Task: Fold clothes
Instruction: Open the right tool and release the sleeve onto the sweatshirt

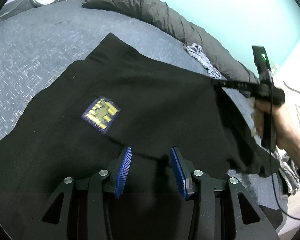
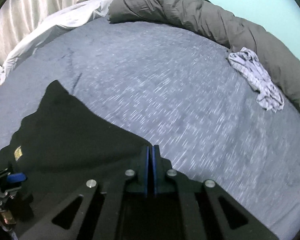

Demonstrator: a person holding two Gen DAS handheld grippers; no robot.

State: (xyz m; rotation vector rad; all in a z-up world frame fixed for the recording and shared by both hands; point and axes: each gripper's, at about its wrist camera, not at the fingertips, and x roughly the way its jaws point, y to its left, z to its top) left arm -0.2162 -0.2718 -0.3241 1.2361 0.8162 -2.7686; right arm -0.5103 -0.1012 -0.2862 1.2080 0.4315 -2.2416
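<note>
A black T-shirt (image 1: 150, 104) with a yellow and purple patch (image 1: 101, 114) lies spread on the blue-grey bed. My left gripper (image 1: 151, 156) is open, its blue pads on either side of a fold edge of the shirt, just above the cloth. My right gripper (image 2: 151, 150) is shut on the shirt's edge (image 2: 80, 132) and holds it lifted and taut. In the left wrist view the right gripper (image 1: 216, 83) pinches the shirt at the right, with the hand behind it. The left gripper shows at the lower left of the right wrist view (image 2: 14, 177).
A rolled dark grey duvet (image 2: 190, 12) runs along the far edge of the bed (image 2: 170, 80). A crumpled grey patterned garment (image 2: 256, 80) lies beside it. A white pillow (image 2: 60, 20) sits at the far left. A cable (image 1: 274, 180) hangs from the right gripper.
</note>
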